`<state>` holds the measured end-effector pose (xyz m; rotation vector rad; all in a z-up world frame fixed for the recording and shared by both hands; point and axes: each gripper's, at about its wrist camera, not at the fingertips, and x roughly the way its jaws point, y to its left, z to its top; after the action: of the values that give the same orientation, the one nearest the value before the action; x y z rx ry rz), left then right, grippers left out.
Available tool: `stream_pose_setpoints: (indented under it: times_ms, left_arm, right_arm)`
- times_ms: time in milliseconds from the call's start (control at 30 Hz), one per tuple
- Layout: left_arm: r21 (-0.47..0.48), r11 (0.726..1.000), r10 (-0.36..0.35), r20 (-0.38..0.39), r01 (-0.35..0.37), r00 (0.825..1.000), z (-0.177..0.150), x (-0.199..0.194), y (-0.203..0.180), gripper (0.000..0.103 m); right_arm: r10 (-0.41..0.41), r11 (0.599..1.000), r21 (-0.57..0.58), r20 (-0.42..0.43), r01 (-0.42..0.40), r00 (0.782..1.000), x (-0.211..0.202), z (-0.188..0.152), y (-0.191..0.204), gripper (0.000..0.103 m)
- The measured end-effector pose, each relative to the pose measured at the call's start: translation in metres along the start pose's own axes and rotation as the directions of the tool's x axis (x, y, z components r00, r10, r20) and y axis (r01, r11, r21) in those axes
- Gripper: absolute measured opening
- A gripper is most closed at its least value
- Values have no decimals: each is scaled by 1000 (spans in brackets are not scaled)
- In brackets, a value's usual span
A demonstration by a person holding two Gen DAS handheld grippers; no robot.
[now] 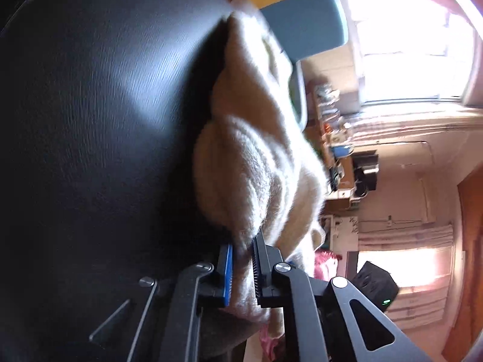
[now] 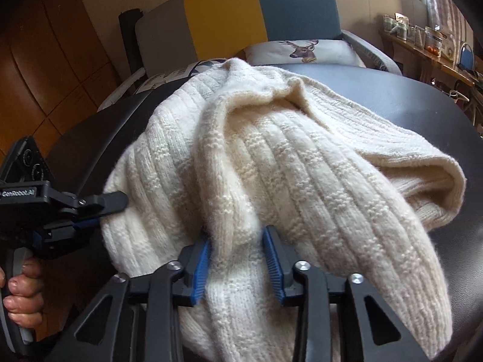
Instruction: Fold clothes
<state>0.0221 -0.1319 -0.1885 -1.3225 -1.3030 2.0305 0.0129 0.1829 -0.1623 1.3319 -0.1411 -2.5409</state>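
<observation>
A cream ribbed knit sweater (image 2: 271,157) lies bunched on a round black table (image 2: 422,96). My right gripper (image 2: 237,238) is shut on a fold of the sweater at its near edge, blue pads pressed into the knit. My left gripper (image 1: 241,250) is shut on another part of the sweater (image 1: 256,157), its view rolled sideways. The left gripper also shows in the right wrist view (image 2: 114,205) at the sweater's left edge, held by a hand.
A chair (image 2: 256,15) with grey, yellow and blue back panels stands behind the table, with a deer-print cushion (image 2: 302,49) on it. A cluttered wooden shelf (image 2: 422,39) runs along the right wall under a window. Wooden cabinet doors (image 2: 45,60) stand at left.
</observation>
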Motion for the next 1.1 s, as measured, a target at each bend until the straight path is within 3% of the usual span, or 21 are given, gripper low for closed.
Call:
stream_pose_setpoints:
  times_ms: [167, 300, 400, 467, 500, 633, 767, 800, 833, 900, 1100]
  left_arm:
    - [104, 994, -34, 38, 30, 999, 10, -22, -20, 8]
    - [99, 995, 13, 24, -15, 1000, 10, -21, -15, 9]
    - [11, 999, 42, -8, -42, 999, 2, -18, 14, 25]
    - [-40, 998, 48, -37, -49, 998, -4, -19, 30, 29]
    - [-65, 996, 50, -51, -53, 997, -7, -20, 38, 29]
    - [-114, 993, 10, -83, -20, 997, -24, -9, 45, 49]
    - [-106, 994, 13, -97, -24, 995, -30, 17, 33, 53]
    - [-97, 995, 18, -94, -27, 995, -31, 20, 29, 52]
    - [-88, 996, 22, -91, -30, 996, -32, 23, 26, 42]
    - [-62, 997, 49, -92, -55, 995, -29, 32, 16, 9]
    - [-58, 997, 57, -31, -59, 998, -27, 26, 13, 8]
  right_arm:
    - [-68, 994, 85, 14, 66, 998, 5, 10, -22, 23]
    - [-31, 977, 212, 5, 30, 999, 3, 6, -44, 24]
    - [71, 947, 314, 11, -71, 997, 2, -4, -59, 26]
    - [117, 931, 347, 17, -116, 993, 4, -7, -64, 26]
    - [120, 930, 347, 19, -119, 993, 5, -8, -63, 26]
    - [129, 928, 349, 25, -130, 991, 6, -10, -59, 27]
    - [142, 926, 350, 31, -144, 989, 7, -13, -56, 29]
    - [152, 925, 349, 33, -154, 988, 7, -13, -57, 30]
    - [160, 925, 342, 35, -162, 987, 7, -12, -57, 32]
    - [167, 931, 323, 37, -170, 985, 8, -12, -57, 33]
    - [142, 950, 278, 21, -142, 990, 8, -11, -49, 34]
